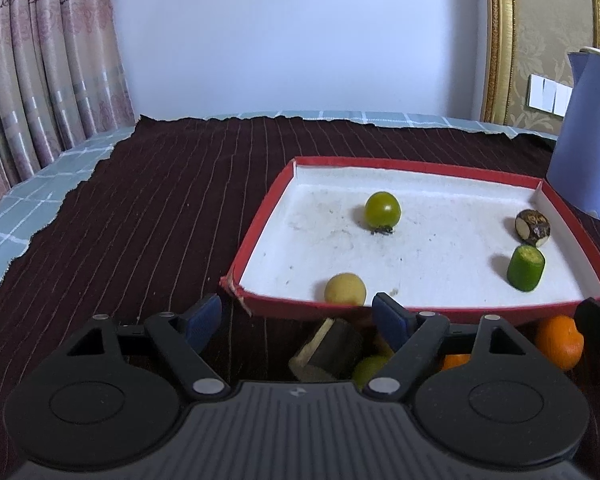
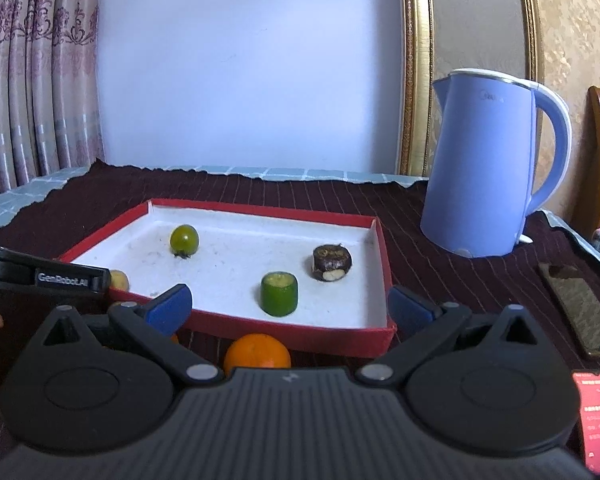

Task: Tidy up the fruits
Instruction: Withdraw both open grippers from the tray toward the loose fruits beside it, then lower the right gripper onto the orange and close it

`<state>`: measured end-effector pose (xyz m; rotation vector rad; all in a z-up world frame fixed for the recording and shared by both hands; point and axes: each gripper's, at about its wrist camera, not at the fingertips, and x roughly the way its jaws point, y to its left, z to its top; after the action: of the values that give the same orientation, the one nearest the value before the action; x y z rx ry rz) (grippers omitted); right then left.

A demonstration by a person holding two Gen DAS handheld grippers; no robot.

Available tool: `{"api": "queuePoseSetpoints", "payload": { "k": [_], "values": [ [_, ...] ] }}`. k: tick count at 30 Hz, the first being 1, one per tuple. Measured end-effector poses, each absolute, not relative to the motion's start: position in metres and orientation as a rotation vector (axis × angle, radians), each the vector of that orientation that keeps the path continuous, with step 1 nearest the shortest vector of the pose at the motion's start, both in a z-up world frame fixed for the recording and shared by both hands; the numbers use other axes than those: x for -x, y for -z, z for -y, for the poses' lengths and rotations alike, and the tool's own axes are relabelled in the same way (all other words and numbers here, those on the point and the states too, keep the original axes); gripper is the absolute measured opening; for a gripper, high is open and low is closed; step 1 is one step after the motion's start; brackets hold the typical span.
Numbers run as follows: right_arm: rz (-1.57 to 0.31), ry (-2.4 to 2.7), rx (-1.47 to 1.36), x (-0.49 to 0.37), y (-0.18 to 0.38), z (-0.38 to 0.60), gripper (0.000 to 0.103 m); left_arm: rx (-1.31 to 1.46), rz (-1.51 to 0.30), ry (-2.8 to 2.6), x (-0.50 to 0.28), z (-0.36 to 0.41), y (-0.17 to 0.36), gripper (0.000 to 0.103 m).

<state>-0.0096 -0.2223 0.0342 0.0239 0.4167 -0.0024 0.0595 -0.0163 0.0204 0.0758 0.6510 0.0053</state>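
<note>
Left claw is spread wide, nothing pinched; its blue pads sit just short of the near-left corner of the red tray. Between the pads, on the dark striped cloth over the tabletop, lies a dark cut chunk w/ a pale cut face, tilted on its side, and a pale green fruit just right of it. Orange citrus lies further right, outside the tray's near wall.

Right claw is also spread, empty, held over the tray's near edge w/ an orange on the cloth just below it.

Inside the tray, white floor: green tomato near the middle-far part, stem down; yellow round fruit against the near wall; green cylinder piece upright near the right; a brown-and-cream peeled piece just beyond it by the right wall. All four are well apart.

Blue kettle stands on the cloth right of the tray; a phone lies near-right. Curtains hang far left.
</note>
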Motion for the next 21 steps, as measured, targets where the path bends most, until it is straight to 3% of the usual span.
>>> {"api": "queuePoseSetpoints", "payload": {
  "k": [21],
  "values": [
    [-0.421, -0.003, 0.075, 0.031, -0.026, 0.219, 0.103, -0.069, -0.626, 0.092, -0.026, -0.018, -0.005, 0.083]
  ]
}}
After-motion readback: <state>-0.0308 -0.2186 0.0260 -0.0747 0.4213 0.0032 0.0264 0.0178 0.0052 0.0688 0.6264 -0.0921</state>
